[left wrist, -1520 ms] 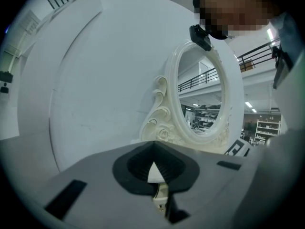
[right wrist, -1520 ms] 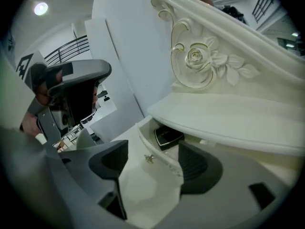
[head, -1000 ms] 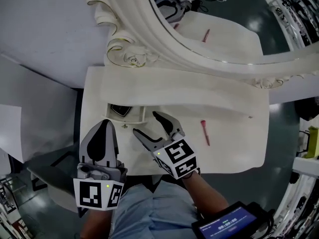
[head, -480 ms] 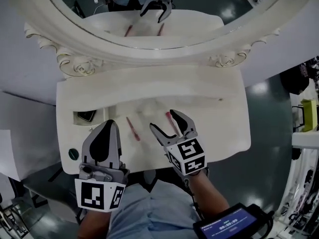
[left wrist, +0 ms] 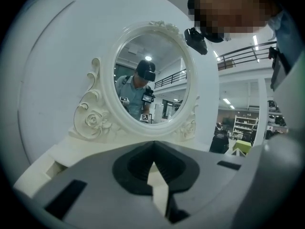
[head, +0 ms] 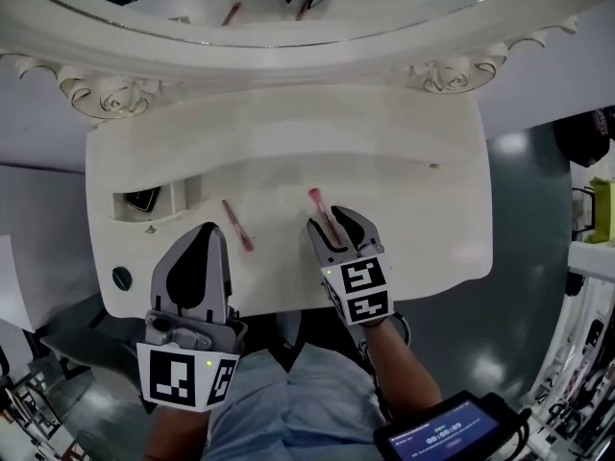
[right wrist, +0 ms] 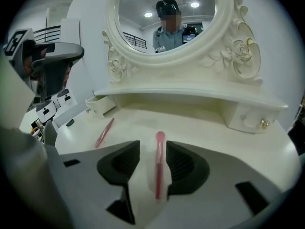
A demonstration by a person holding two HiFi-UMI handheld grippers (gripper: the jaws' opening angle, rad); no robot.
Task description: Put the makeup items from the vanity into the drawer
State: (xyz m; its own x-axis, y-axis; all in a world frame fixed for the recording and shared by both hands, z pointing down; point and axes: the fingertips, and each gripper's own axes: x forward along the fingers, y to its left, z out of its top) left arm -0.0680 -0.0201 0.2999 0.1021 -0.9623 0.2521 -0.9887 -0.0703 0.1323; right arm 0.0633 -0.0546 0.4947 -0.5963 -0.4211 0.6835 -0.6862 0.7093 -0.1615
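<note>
Just been closing right gripper [right wrist: 152, 149] jaws round a slim pink makeup brush [right wrist: 158, 168] (not clamped). Leftward: second pink makeup stick [head: 237, 226], small open white drawer [head: 180, 197], left gripper [head: 205, 230] with jaws together.

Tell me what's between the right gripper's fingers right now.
A pink makeup stick, lying on the vanity top close to one finger. The right gripper's fingers have just been closing but don't pinch it yet. Seen in the right gripper view.

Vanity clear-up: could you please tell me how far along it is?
Done: the small drawer stands open, something dark inside. In hand: the right gripper has just been closing its jaws around one pink stick, not yet pinching it. Left: that stick and the second pink stick both lie on the vanity top, outside the drawer.
</note>
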